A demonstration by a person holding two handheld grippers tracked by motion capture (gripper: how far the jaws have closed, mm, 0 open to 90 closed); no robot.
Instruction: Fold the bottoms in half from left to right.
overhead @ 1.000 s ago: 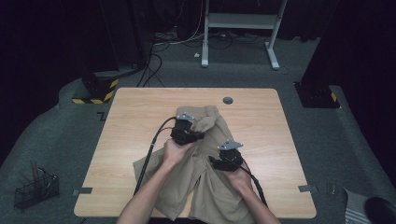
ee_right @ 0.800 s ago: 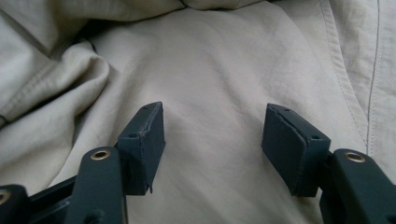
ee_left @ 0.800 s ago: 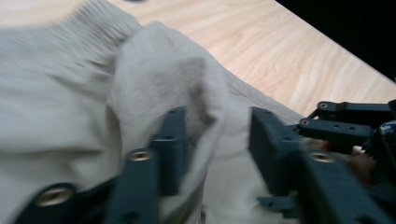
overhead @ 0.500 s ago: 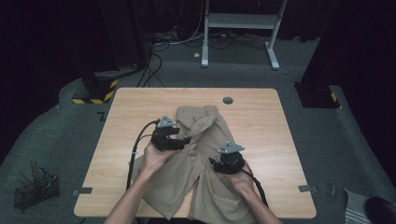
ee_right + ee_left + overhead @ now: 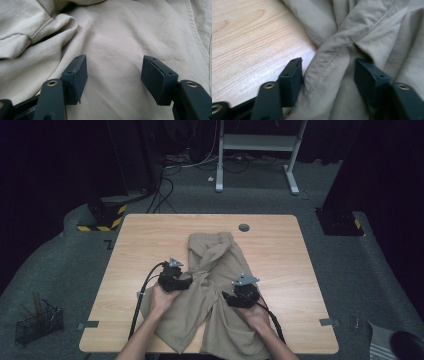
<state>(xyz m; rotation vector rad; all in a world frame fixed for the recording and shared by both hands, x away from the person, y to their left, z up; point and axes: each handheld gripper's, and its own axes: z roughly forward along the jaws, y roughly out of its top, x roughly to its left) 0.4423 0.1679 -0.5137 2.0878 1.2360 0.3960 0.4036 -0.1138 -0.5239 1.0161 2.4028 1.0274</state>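
Beige cotton trousers (image 5: 215, 290) spread flat on light wooden surface (image 5: 140, 245) (for smoothing). Left gripper (image 5: 327, 75): fingers just closing, astride a raised seam fold, not yet clamped. Right gripper (image 5: 113, 75): fingers apart, hovering over cloth, nothing held.

Dark recording lab, black curtains (image 5: 60, 165), floor cables (image 5: 165, 175), lone wooden table (image 5: 150, 240), carpet

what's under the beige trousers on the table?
The light wooden table lies under the crumpled beige trousers, bare around them. Anything else beneath is covered by the cloth. The trousers' lower end overhangs the near edge.
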